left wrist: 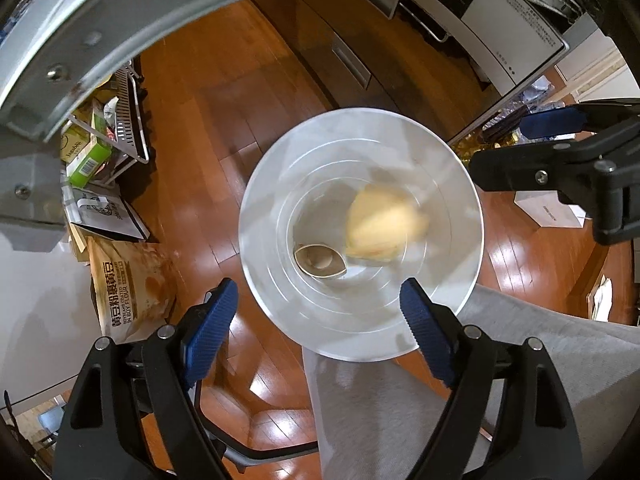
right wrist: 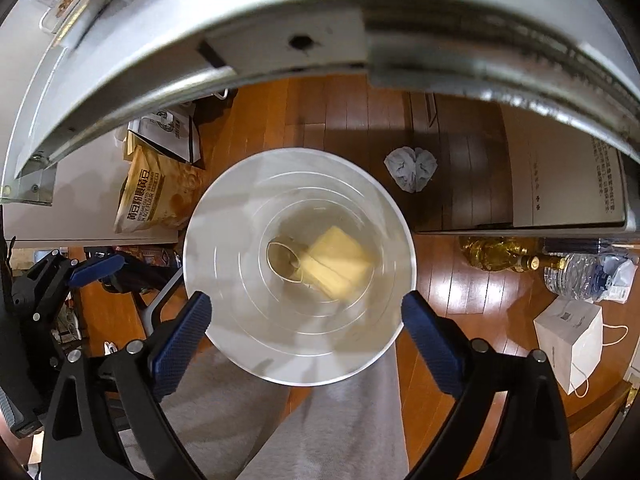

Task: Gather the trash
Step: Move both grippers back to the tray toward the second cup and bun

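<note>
A round white trash bin [left wrist: 276, 208] stands on the wooden floor below both grippers; it also shows in the right wrist view [right wrist: 224, 216]. Inside lie a flattened brown cardboard tube [left wrist: 318, 261] [right wrist: 282, 258] and a yellow piece of trash [left wrist: 384, 224] [right wrist: 340, 264], blurred in the left wrist view. My left gripper [left wrist: 318, 312] is open and empty above the bin's near rim. My right gripper [right wrist: 306, 322] is open and empty above the bin, and its fingers show at the right edge of the left view [left wrist: 552, 124]. A crumpled grey-white paper wad [right wrist: 411, 169] lies on the floor beyond the bin.
A metal table edge [right wrist: 320, 24] arches overhead. A brown soy flour bag [left wrist: 128, 284] and boxes sit left of the bin. Oil and water bottles [right wrist: 560, 264] and a white paper bag [right wrist: 572, 340] stand at right. Grey-trousered legs [right wrist: 320, 420] are below.
</note>
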### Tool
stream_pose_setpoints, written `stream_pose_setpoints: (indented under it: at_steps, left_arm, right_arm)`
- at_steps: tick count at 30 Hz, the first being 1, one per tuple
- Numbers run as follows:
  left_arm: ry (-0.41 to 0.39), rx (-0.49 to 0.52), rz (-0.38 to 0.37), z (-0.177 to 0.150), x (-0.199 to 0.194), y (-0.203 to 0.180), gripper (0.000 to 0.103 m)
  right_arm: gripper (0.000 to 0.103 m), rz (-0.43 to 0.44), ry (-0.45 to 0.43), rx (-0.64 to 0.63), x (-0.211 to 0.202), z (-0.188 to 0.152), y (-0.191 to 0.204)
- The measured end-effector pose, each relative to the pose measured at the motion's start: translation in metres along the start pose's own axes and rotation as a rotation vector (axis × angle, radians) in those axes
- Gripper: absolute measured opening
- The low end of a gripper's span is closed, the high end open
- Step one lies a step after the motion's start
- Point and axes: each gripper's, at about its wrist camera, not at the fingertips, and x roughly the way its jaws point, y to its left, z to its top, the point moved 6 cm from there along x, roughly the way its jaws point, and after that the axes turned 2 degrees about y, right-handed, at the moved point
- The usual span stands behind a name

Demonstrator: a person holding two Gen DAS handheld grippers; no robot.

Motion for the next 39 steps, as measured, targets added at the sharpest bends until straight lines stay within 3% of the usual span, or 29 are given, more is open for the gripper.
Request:
stream_pose_setpoints:
  at_steps: [6, 15, 20, 22, 26, 29, 31, 32, 34, 39]
  left_arm:
    - [-0.027, -0.033, 0.008, -0.005, -0.015, 0.005, 0.084]
    - [-0.143, -0.081, -0.002, -0.001, -0.07, 0.009, 0.084]
    - [-0.269, -0.078, 0.019, 0.006, -0.121, 0.006, 0.084]
    - [-0.337, -0.084, 0.036, 0.014, -0.143, 0.008, 0.095]
    - [-0.444, -0.099, 0.038, 0.037, -0.173, 0.015, 0.098]
    - [-0.492, -0.083, 0.066, 0.062, -0.183, 0.018, 0.098]
    - [-0.507, -0.063, 0.112, 0.076, -0.185, 0.021, 0.098]
    - [-0.515, -0.053, 0.132, 0.084, -0.187, 0.023, 0.098]
    - [-0.524, -0.045, 0.137, 0.09, -0.188, 0.025, 0.098]
    - [-0.538, -0.059, 0.104, 0.092, -0.194, 0.027, 0.098]
  right_arm:
    - [0.094, 0.012, -0.037, -0.031, -0.025, -0.005, 0.002]
    - [0.094, -0.047, -0.214, -0.195, -0.111, -0.021, 0.025]
    - [0.098, -0.063, -0.411, -0.232, -0.167, -0.02, 0.03]
    - [0.098, -0.089, -0.479, -0.239, -0.185, -0.018, 0.031]
    - [0.099, -0.156, -0.552, -0.197, -0.208, 0.005, 0.027]
    - [0.099, -0.156, -0.576, -0.191, -0.211, 0.028, 0.026]
    - [0.098, -0.209, -0.568, -0.211, -0.206, 0.046, 0.023]
    - [0.093, -0.226, -0.554, -0.222, -0.201, 0.055, 0.023]
    - [0.081, -0.24, -0.512, -0.226, -0.192, 0.069, 0.02]
    - [0.079, -0.233, -0.468, -0.212, -0.174, 0.095, 0.012]
